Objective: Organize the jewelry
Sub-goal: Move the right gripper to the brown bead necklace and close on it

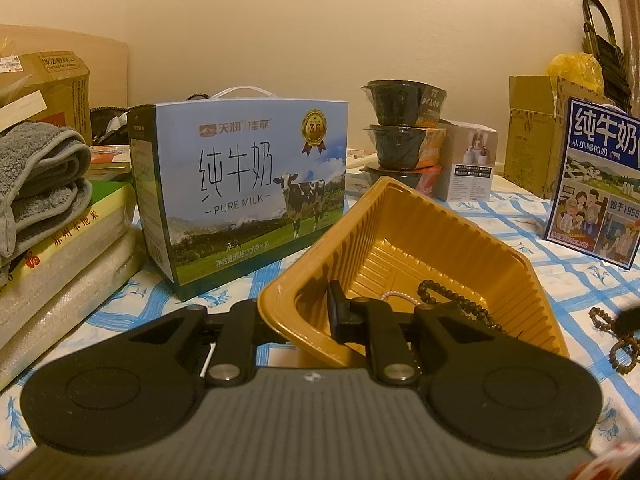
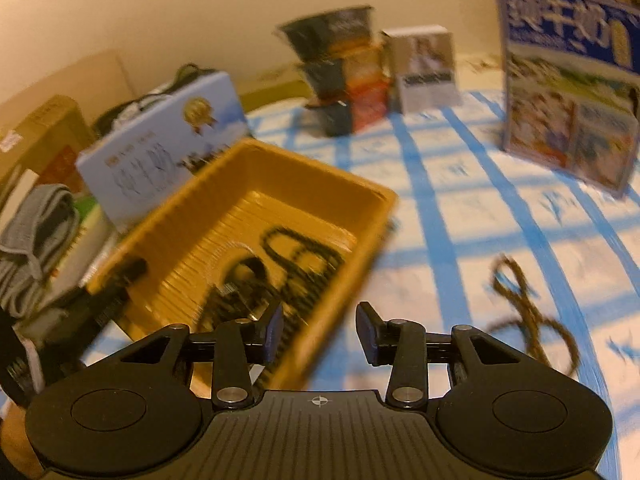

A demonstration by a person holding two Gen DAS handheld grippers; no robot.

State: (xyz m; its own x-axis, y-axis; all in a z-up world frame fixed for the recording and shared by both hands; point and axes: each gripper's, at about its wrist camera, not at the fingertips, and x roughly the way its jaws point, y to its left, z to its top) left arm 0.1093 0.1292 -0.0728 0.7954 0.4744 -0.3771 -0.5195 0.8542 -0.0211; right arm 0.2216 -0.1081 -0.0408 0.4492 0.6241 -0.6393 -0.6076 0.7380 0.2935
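Two bead strings (image 1: 460, 300) in gold tray (image 1: 400, 216) (tilted), left gripper (image 1: 296, 316) clamping rim

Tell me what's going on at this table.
A person with a gripper in each hand is sorting jewelry into a yellow plastic tray. The left gripper is shut on the tray's near wall, tipping it up off the blue-checked tablecloth. A dark bead string and a pale pearl strand already lie inside. The right gripper, jaws open and empty, is over the tray's edge. A brown bead bracelet remains on the cloth.
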